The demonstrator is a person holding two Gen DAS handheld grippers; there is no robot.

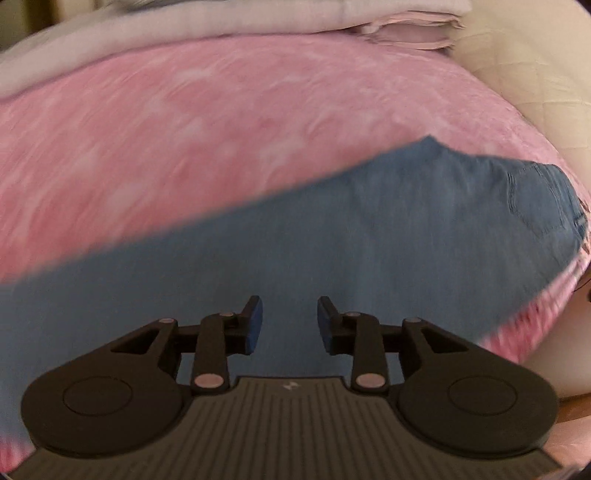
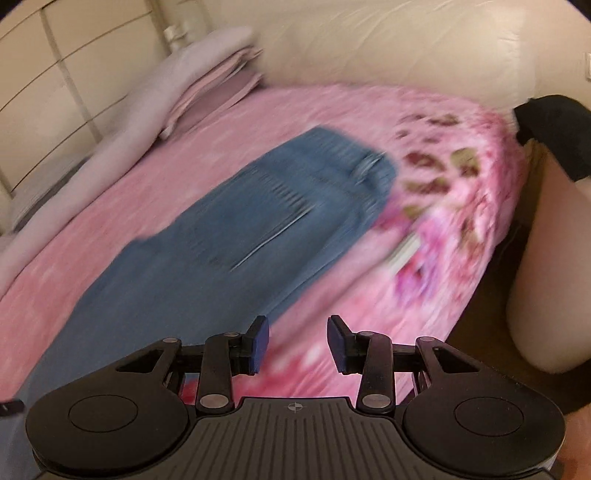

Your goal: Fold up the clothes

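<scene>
A pair of blue jeans (image 1: 332, 236) lies flat along the pink bed cover (image 1: 184, 129), its waist and pocket end toward the right in the left wrist view. My left gripper (image 1: 290, 321) hovers above the jeans' leg, open, with nothing between its blue pads. In the right wrist view the jeans (image 2: 236, 236) run from the lower left up to the waist near the middle. My right gripper (image 2: 298, 343) stands open over the pink cover (image 2: 332, 295), just right of the jeans' edge, holding nothing. Both views are blurred.
Folded pale pink and white bedding (image 1: 258, 18) is stacked at the head of the bed (image 2: 207, 74). A cream padded headboard (image 2: 388, 40) curves behind. A person's bare leg (image 2: 543, 258) and dark shorts (image 2: 557, 129) stand beside the bed's right edge.
</scene>
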